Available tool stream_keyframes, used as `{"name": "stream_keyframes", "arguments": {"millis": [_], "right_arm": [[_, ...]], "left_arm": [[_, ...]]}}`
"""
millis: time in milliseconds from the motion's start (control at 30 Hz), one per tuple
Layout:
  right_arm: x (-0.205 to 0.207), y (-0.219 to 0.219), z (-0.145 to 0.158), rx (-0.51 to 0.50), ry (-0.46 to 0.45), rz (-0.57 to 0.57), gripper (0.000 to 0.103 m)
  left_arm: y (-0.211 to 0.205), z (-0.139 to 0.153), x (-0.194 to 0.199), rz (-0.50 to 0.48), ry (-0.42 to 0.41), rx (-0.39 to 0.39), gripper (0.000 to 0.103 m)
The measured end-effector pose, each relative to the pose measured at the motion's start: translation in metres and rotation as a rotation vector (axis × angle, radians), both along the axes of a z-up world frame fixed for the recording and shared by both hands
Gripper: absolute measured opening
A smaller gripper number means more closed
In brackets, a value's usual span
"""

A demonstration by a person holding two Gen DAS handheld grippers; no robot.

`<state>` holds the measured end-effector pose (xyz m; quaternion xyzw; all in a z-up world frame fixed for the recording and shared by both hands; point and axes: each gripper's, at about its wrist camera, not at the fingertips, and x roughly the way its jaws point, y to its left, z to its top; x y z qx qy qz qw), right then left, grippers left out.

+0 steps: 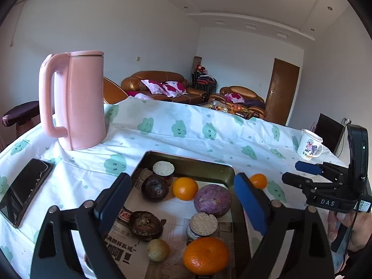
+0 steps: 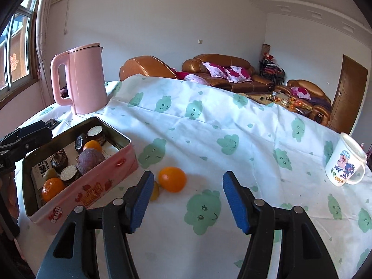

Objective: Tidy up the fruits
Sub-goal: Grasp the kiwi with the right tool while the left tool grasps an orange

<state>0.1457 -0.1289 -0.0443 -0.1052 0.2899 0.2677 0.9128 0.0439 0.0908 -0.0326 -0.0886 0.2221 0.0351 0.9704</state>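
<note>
A pink tin box [image 2: 97, 183] stands on the table and holds several fruits: two oranges [image 1: 184, 188] [image 1: 205, 258], a purple fruit [image 1: 212, 200], dark round fruits [image 1: 154, 187] and a small yellowish one [image 1: 158, 249]. My left gripper [image 1: 183, 204] is open and empty, hovering above the box. One orange [image 2: 172, 178] lies on the cloth right of the box, with a small yellow fruit [image 2: 155, 190] beside it, partly hidden by my left finger. My right gripper [image 2: 188, 200] is open and empty, just right of and nearer than that orange; it also shows in the left wrist view [image 1: 300, 172].
A pink kettle [image 1: 74, 100] stands at the back left. A black phone [image 1: 25, 190] lies left of the box. A white cartoon mug [image 2: 346, 162] stands at the right. The table has a white cloth with green clouds [image 2: 220, 139].
</note>
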Motion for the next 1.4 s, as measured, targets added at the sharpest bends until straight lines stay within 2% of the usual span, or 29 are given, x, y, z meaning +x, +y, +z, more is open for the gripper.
{"name": "stream_keyframes", "arguments": {"millis": [167,267,400,633,767,967,1133,1267,1400], "right_arm": [[-0.007,0.038,-0.009,-0.067,0.004,0.082,0.062],[-0.009,0.060,-0.015,-0.140,-0.005,0.096,0.052],[-0.005,0.075,-0.027,-0.230,0.006,0.073,0.044],[-0.004,0.083,-0.038,-0.342,-0.015,0.037,0.039],[-0.004,0.080,-0.036,-0.323,-0.009,0.043,0.026],[-0.005,0.057,-0.027,-0.241,-0.004,0.031,0.026],[0.000,0.036,-0.027,-0.213,0.026,0.006,0.026],[0.000,0.021,-0.025,-0.188,0.026,-0.007,0.026],[0.005,0.000,-0.020,-0.164,0.017,-0.051,0.026]], "left_arm": [[-0.010,0.002,0.003,-0.011,0.006,0.029,0.093],[-0.009,0.002,0.003,-0.011,0.005,0.025,0.094],[-0.008,0.001,0.001,-0.013,0.000,0.018,0.095],[-0.008,0.001,0.000,-0.014,0.000,0.016,0.095],[-0.013,0.004,-0.001,-0.028,-0.003,0.020,0.095],[-0.034,0.013,0.007,-0.068,-0.007,0.056,0.095],[-0.042,0.014,0.014,-0.078,0.004,0.064,0.095],[-0.044,0.015,0.018,-0.094,0.008,0.041,0.095],[-0.061,0.022,0.025,-0.126,0.011,0.065,0.095]]}}
